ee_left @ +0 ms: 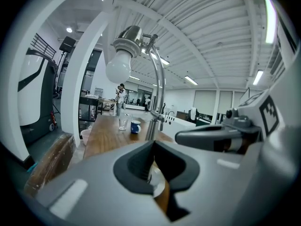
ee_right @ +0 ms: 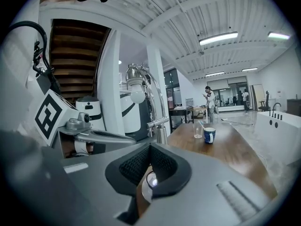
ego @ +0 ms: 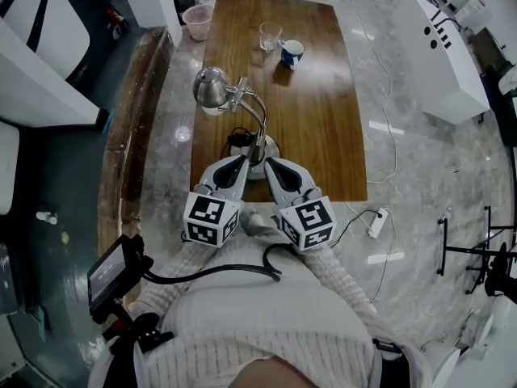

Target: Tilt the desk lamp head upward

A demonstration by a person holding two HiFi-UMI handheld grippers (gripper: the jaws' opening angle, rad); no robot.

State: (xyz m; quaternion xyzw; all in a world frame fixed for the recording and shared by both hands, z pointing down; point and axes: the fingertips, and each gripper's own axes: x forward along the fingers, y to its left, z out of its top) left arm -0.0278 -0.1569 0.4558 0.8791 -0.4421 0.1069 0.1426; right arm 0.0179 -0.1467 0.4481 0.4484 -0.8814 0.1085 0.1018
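Head view: the desk lamp is seen standing near the close end of the wooden table (ego: 319,120), its round base (ego: 267,147) just ahead of both grippers, and its chromed lamp head (ego: 210,87) is carried out toward 11 o'clock from that base on a curved metal neck (ego: 258,113). The left gripper (ego: 243,162) and the right gripper (ego: 270,165) are held side by side at 6 o'clock from the base, close to it, though contact cannot be judged. In the left gripper view the left gripper's pads are seen pressed together at the tips with nothing between them, and the right gripper view shows the same of the right gripper: both are clenched and empty. In the left gripper view the shade and its bare bulb (ee_left: 118,68) are seen high at 11 o'clock, pointing downward. The head is judged light but smooth and slippery, the bulb fragile, and the neck springy, so a hold is best taken on the metal shade close to the knuckle (ego: 237,94), never on the glass. The base is probably weighted, yet it may need steadying by the other gripper. A glass (ego: 270,35) and a mug (ego: 292,52) stand well clear at 12 o'clock.
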